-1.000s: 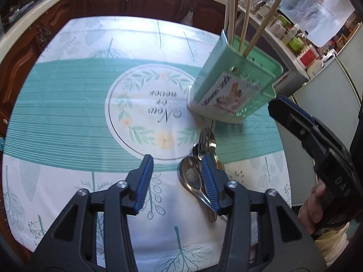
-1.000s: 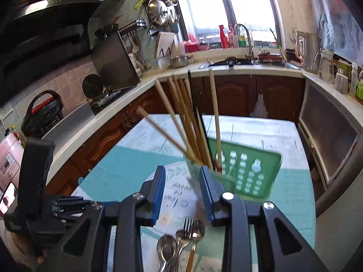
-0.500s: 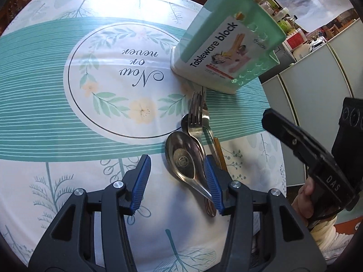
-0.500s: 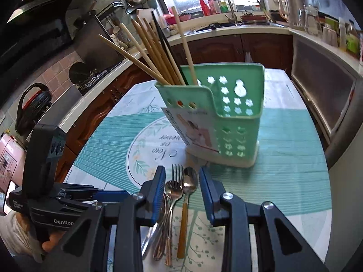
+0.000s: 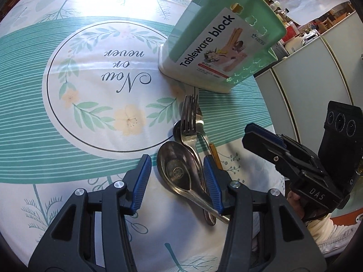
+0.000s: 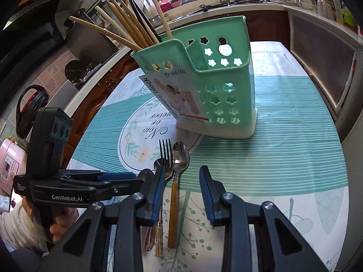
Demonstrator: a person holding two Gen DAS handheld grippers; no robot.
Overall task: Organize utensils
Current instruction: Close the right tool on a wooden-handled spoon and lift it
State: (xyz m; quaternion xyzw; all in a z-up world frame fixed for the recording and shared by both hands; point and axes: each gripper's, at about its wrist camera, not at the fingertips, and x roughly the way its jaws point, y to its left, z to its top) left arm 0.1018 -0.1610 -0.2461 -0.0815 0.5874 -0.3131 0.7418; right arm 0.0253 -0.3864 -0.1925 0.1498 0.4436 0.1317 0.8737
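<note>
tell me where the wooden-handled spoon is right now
In the right wrist view, the wooden-handled spoon lies on the tablecloth just right of the fork, in front of the green tableware holder.

Left gripper (image 5: pixel 175 179) hangs low over the tablecloth (image 5: pixel 68 117), jaws apart w/ nothing pinched – the big spoon (image 5: pixel 179 174) lies in the gap, its bowl closer to the right pad. Fork (image 5: pixel 189 122) lies across the pile, tines toward the green holder (image 5: pixel 217 45); a smaller spoon (image 5: pixel 200 119) sits partly under it, and a wooden handle (image 5: pixel 214 154) pokes out just beside the right pad. Holder stands on the cloth beyond the utensils, label reads "Tableware block", leaning in the fisheye. Right gripper (image 5: pixel 261 136) enters from the right side – one blue pad visible, jaw gap can't be judged here. A hand (image 5: pixel 297 206) w/ pale sleeve grips its handle.
</note>
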